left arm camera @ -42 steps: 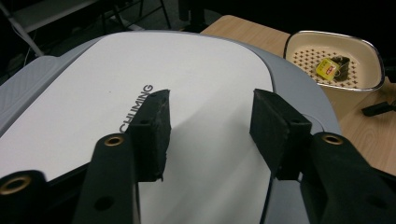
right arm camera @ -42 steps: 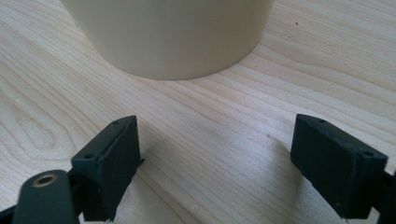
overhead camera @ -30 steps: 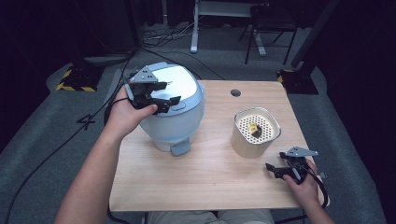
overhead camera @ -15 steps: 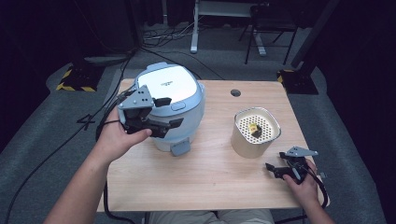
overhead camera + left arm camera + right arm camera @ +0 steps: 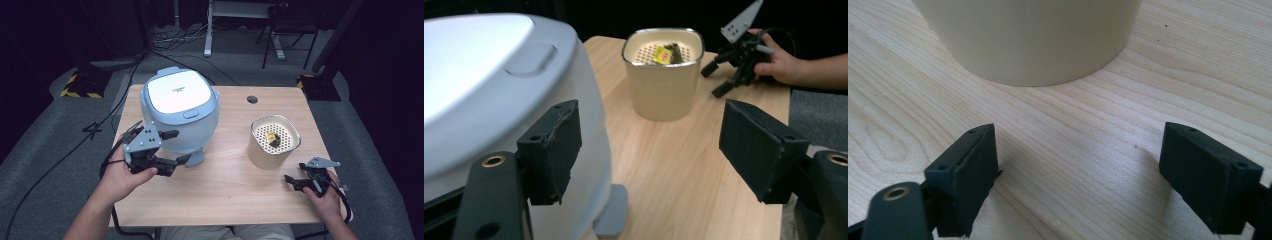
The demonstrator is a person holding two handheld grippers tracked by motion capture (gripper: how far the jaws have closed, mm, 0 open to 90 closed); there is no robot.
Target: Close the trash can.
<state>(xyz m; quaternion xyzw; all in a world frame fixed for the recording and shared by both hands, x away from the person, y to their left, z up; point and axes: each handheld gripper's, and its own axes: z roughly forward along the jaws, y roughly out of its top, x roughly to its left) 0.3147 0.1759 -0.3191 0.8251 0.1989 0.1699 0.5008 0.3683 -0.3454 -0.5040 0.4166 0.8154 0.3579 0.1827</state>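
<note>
From my end I can see a short line of small dark lettering on the white lid of the rice cooker (image 5: 179, 95), just above its latch button, but it is too small and blurred for me to read. I can make out no other lettering, number or sign on anything on the desk (image 5: 225, 185).
</note>
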